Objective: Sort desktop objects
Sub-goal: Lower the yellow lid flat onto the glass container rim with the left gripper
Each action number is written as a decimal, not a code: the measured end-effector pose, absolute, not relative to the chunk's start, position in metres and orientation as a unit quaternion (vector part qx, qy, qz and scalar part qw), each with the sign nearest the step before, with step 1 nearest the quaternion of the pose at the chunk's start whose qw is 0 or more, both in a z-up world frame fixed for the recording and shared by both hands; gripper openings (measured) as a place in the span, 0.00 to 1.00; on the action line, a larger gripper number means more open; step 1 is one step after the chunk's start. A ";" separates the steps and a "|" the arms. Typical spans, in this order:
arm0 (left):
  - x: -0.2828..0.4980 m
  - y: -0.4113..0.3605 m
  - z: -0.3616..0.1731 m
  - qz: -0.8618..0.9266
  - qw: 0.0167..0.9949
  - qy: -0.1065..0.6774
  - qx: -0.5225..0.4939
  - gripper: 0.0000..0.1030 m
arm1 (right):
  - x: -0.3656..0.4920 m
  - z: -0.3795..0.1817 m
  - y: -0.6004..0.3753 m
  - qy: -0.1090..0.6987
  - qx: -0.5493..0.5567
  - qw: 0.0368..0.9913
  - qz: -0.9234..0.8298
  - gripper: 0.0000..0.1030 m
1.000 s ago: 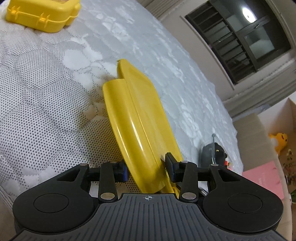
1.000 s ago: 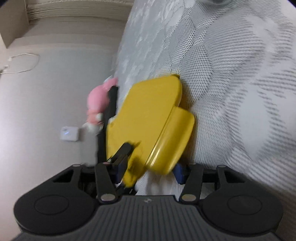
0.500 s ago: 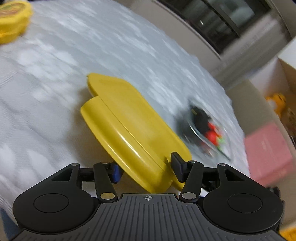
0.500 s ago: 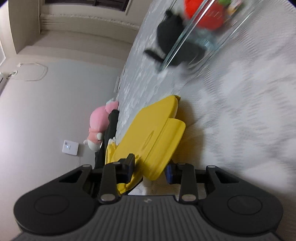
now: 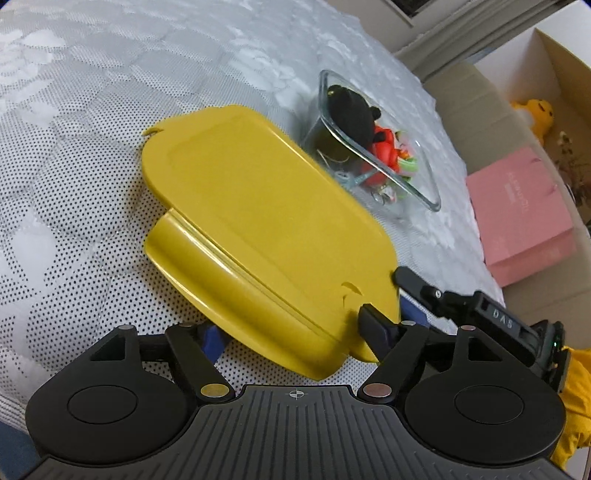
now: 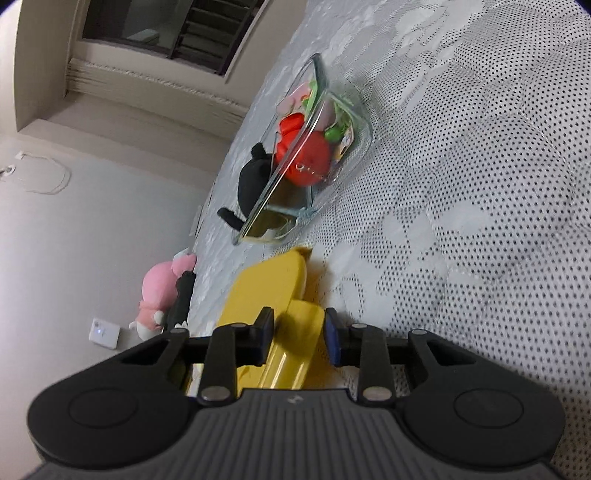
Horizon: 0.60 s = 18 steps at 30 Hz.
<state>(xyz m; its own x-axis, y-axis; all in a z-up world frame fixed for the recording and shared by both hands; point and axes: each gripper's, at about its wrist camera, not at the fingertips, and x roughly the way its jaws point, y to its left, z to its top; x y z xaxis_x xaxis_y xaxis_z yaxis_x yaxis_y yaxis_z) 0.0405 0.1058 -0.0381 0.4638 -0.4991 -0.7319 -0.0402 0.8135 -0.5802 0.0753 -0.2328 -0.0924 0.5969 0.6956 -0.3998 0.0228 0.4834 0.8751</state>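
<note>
A yellow plastic lid [image 5: 258,221] with a side flap is held above the dotted grey cloth. My left gripper [image 5: 291,332] is shut on the lid's near flap. My right gripper [image 6: 297,338] is shut on the flap at the lid's other end [image 6: 273,291]; one of its fingers [image 5: 424,288] shows in the left wrist view. A glass container [image 5: 388,155] stands beyond the lid, holding a black plush [image 5: 351,107], a red toy [image 5: 386,140] and small green and pink items. It also shows in the right wrist view [image 6: 332,155].
A pink box [image 5: 524,218] sits in a cardboard box [image 5: 480,110] at the right, with a yellow plush [image 5: 539,110] behind. A pink plush [image 6: 162,288] lies past the cloth's edge in the right wrist view. A dark window [image 6: 184,33] is in the wall.
Both grippers have swung the lid from near upright to flatter and carried it toward the glass container, which now stands in full view. The second yellow box has left the left view.
</note>
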 end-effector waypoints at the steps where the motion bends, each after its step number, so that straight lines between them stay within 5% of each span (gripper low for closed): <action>1: 0.040 0.108 -0.036 -0.142 0.811 0.499 -0.270 0.77 | 0.077 -0.091 -0.235 0.388 0.451 0.774 0.219 0.26; 2: 0.038 0.110 -0.035 -0.141 0.811 0.500 -0.268 0.80 | 0.080 -0.086 -0.235 0.380 0.436 0.786 0.220 0.22; 3: 0.037 0.113 -0.033 -0.142 0.811 0.504 -0.262 0.82 | 0.083 -0.081 -0.235 0.372 0.421 0.798 0.219 0.06; 7: 0.031 0.128 -0.033 -0.142 0.804 0.515 -0.261 0.85 | 0.098 -0.059 -0.239 0.344 0.368 0.839 0.206 0.06; 9: 0.030 0.137 -0.034 -0.143 0.796 0.516 -0.283 0.84 | 0.103 -0.053 -0.244 0.349 0.372 0.834 0.212 0.22; 10: 0.029 0.142 -0.033 -0.146 0.794 0.514 -0.291 0.83 | 0.102 -0.053 -0.247 0.361 0.389 0.818 0.222 0.49; 12: 0.030 0.151 -0.027 -0.139 0.800 0.503 -0.294 0.83 | 0.090 -0.057 -0.249 0.391 0.426 0.778 0.247 0.72; 18: 0.045 0.176 -0.009 -0.028 0.856 0.468 -0.218 0.84 | 0.050 -0.085 -0.222 0.506 0.462 0.683 0.255 0.57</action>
<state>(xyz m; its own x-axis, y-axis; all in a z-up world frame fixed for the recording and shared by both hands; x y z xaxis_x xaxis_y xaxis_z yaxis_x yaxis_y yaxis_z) 0.0446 0.1762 -0.0088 0.5601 -0.2524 -0.7890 -0.1552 0.9036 -0.3992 0.0495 -0.2216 -0.0850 0.3588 0.8149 -0.4552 0.1195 0.4436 0.8882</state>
